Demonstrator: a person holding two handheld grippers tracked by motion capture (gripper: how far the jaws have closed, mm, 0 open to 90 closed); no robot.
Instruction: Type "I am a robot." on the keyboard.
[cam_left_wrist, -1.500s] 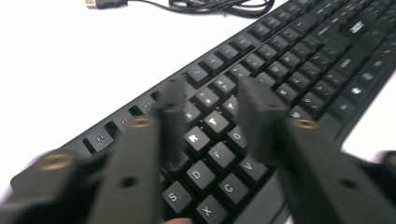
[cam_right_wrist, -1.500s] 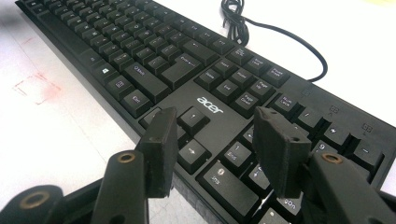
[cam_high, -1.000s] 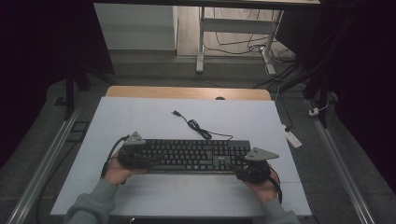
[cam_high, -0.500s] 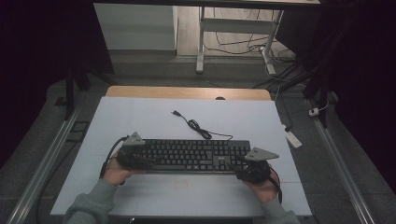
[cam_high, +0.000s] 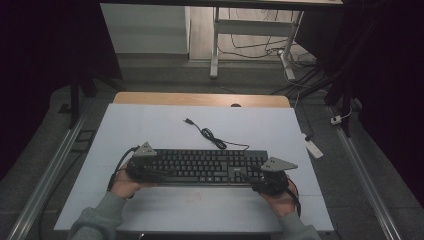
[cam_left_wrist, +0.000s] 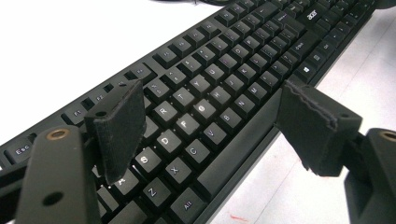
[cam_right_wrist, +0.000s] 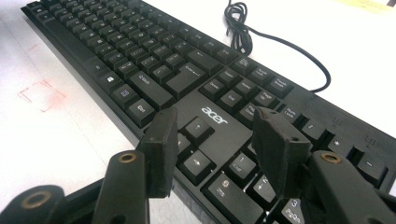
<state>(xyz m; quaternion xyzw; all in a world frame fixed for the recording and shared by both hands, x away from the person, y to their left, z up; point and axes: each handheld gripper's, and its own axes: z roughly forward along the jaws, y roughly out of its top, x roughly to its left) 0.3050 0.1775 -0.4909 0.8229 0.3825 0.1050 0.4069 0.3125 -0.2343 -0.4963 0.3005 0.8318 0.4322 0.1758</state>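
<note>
Flat black plastic keyboard; coiled cable; matte white table.

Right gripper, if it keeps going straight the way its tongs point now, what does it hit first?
Probably the keyboard: the open right gripper hangs just over its arrow keys, aimed along the key rows toward the far end. Depth is hard to judge.

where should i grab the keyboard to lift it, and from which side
Grip the keyboard by its two short ends, one gripper each, coming in from the near long edge. It lies flat, long and thin, so a single middle hold would probably tip. The left gripper and right gripper sit open over those ends; the cable trails off the far edge.
</note>
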